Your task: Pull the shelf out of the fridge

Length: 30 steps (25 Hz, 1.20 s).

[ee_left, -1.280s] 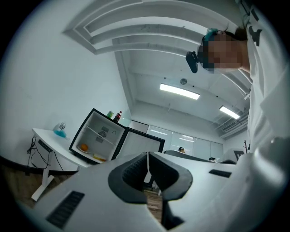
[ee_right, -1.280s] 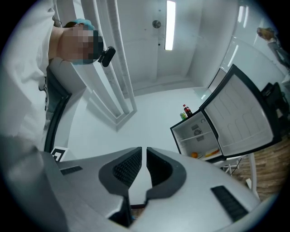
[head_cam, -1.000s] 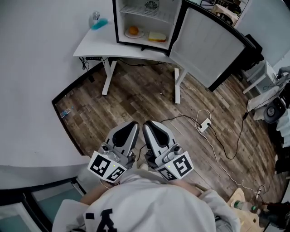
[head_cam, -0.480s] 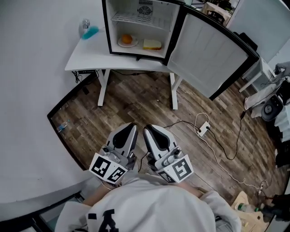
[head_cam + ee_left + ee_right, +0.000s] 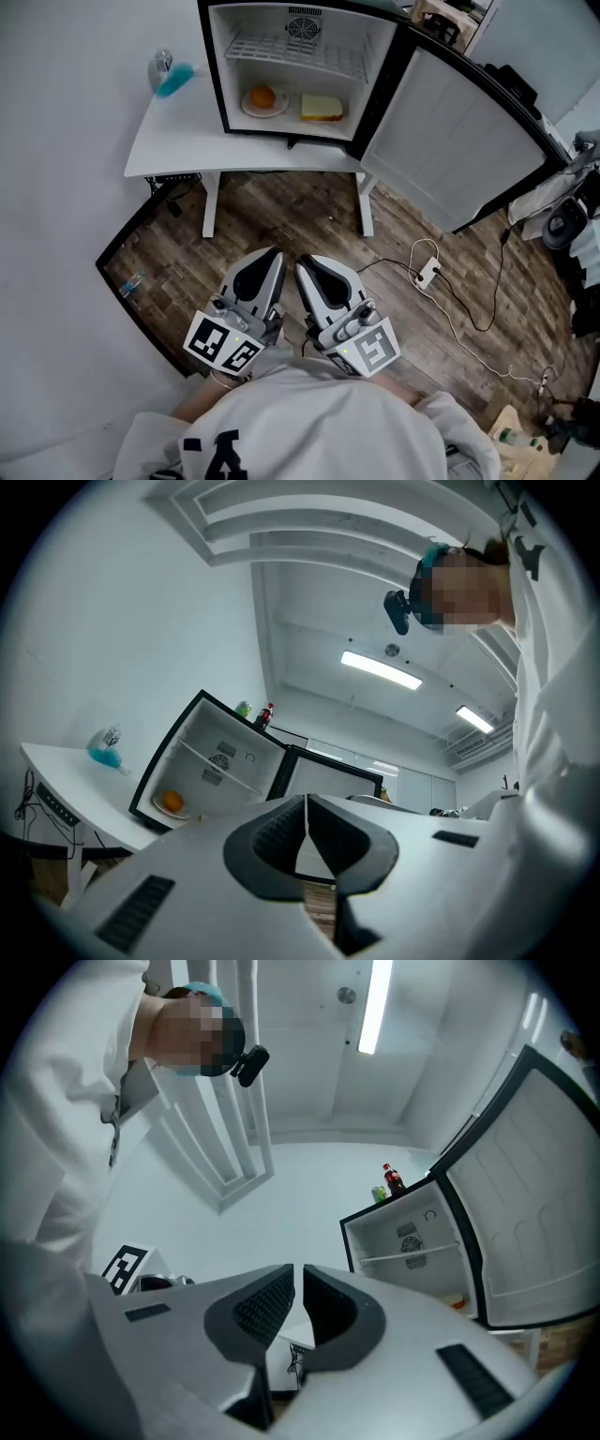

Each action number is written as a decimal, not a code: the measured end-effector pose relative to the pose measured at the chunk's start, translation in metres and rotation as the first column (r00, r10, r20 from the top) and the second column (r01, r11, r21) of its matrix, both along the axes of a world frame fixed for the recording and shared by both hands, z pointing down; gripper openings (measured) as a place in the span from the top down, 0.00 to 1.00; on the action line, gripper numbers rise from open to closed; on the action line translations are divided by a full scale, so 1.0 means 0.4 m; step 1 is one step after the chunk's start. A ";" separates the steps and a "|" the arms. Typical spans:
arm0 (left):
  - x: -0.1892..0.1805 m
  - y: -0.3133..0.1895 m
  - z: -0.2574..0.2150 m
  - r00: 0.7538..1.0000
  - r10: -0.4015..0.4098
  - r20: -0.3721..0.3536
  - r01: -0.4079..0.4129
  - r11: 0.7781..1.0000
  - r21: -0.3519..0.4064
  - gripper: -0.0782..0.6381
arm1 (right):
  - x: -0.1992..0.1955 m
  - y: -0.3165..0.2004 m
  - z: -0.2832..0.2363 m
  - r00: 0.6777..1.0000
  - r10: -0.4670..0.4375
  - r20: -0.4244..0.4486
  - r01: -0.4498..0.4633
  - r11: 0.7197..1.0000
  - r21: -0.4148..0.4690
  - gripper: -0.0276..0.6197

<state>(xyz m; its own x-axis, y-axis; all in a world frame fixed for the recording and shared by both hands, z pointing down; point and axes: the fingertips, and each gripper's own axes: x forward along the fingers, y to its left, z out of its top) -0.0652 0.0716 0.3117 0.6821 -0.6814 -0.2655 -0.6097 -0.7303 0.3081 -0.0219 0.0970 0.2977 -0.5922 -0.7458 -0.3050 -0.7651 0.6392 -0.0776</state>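
White table (image 5: 178,141) under open fridge (image 5: 217,75), orange (image 5: 263,96) and bread (image 5: 322,107) beneath wire shelf (image 5: 281,49)

The head view looks steeply down from above the person's chest: the left tool (image 5: 271,255) and right tool (image 5: 304,262) sit close at 6 o'clock, and the open fridge (image 5: 217,75) on the white table (image 5: 178,136) stands well apart at 12 o'clock. Each gripper view looks along its own jaws, tilted up toward the ceiling (image 5: 375,611). All three share the fridge, at 8 o'clock in the left gripper view and 3 o'clock in the right.
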 end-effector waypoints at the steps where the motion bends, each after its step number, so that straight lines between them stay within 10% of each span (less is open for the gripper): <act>1: -0.009 -0.020 0.000 1.000 0.002 0.001 -0.002 1.000 0.000 0.87 | -0.005 -0.021 -0.001 1.000 0.007 0.001 -0.007 1.000 -0.004 0.88; 30: -0.092 -0.206 0.006 0.999 0.033 0.006 -0.033 0.999 0.009 0.87 | -0.063 -0.219 0.020 0.997 0.072 0.027 -0.070 0.996 -0.059 0.88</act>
